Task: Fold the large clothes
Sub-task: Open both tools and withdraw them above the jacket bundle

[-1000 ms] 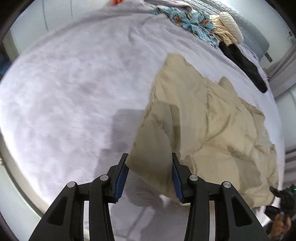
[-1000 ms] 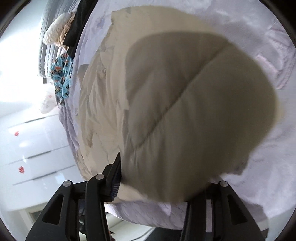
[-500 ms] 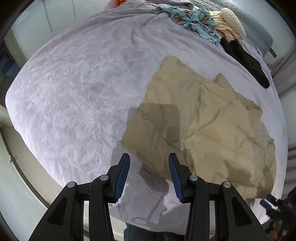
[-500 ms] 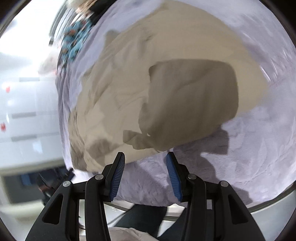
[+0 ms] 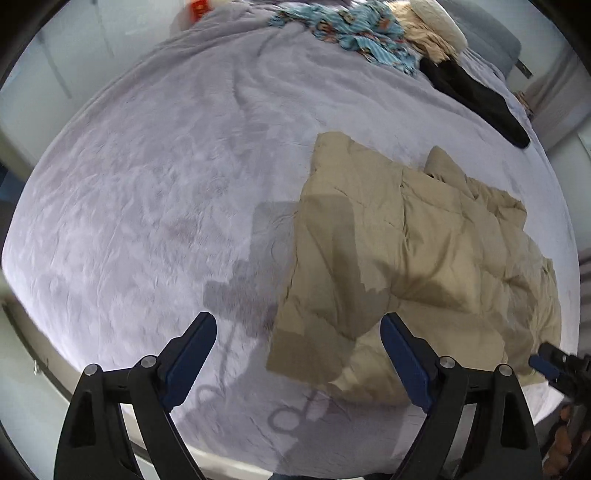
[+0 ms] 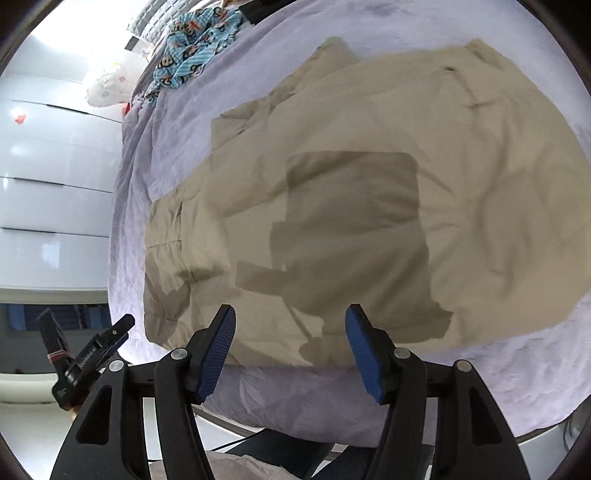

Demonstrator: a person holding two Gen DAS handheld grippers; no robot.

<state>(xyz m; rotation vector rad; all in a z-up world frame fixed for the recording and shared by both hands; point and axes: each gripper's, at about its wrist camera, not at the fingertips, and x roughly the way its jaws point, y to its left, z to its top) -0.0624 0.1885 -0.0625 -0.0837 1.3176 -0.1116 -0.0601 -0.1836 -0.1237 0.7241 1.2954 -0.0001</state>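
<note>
Left gripper (image 5: 298,354): jaws wide apart, holding nothing
Right gripper (image 6: 291,349): jaws apart, empty
Beige jacket (image 5: 417,258): flat on the grey blanket (image 5: 166,192) (rumpled), toward 3 o'clock in the left view
Patterned clothes (image 5: 354,27): 12 o'clock

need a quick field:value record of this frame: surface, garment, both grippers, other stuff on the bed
surface: bed with lilac plush blanket
garment: beige quilted jacket, lying on the blanket near the bed's front edge, creased, held by neither gripper
left gripper: open, empty, above the jacket's near corner
right gripper: open, empty, over the jacket's near edge
other items: blue patterned garment, cream knit item, black garment, all at the far side of the bed
</note>
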